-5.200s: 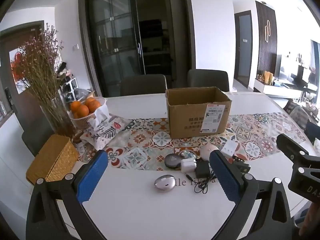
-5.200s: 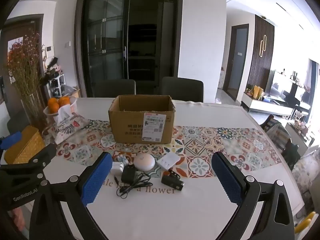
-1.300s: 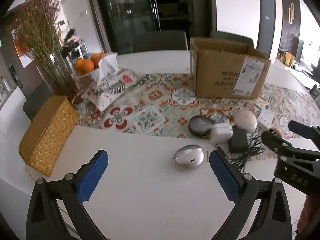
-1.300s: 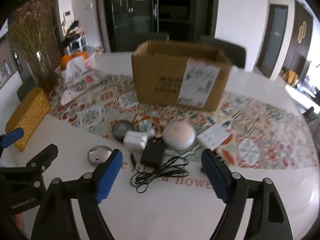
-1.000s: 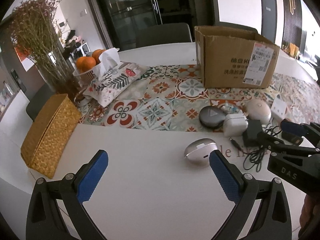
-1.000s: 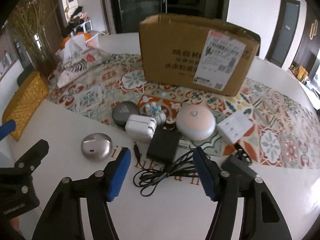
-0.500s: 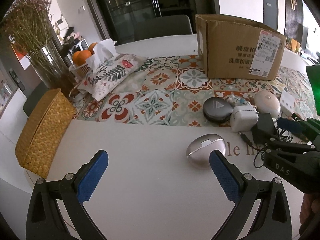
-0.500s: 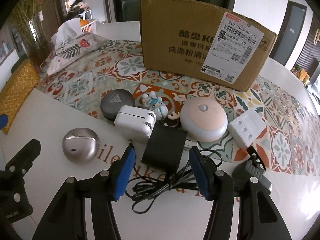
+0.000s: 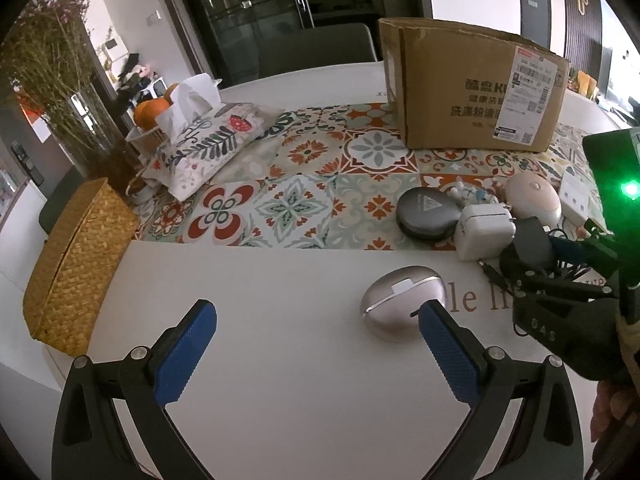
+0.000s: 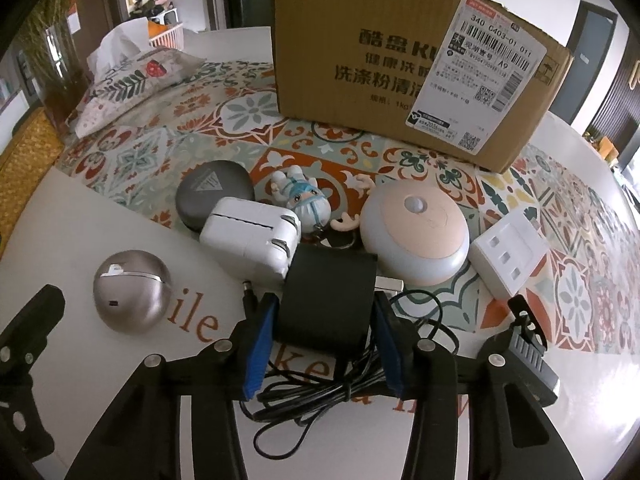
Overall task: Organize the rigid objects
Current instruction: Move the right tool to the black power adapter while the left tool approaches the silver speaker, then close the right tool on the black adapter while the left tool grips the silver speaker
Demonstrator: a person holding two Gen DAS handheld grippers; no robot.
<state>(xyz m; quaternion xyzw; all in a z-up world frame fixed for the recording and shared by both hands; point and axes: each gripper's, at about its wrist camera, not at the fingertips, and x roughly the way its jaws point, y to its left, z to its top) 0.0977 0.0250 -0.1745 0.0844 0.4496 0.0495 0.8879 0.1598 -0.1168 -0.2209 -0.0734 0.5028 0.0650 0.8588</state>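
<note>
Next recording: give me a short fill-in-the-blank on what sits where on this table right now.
1. The right gripper has its pads on either side of the black ____.
2. The left gripper has its jaws ____.
3. The cardboard box stands on the patterned ____.
4. The white charger lies against the round dark grey ____.

Missing words: adapter; open; runner; case

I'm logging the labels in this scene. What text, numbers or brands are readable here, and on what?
"340 C403-01 011" and "A9": white shipping label on the cardboard box.
"酷盘 KU", "洗涤粉清": printed on the box front, partly hidden by the label.
"ile", "ke": orange lettering on the white table, mostly covered.
"DAS": right gripper body.
The label's fine print and QR codes: too small to read.
</note>
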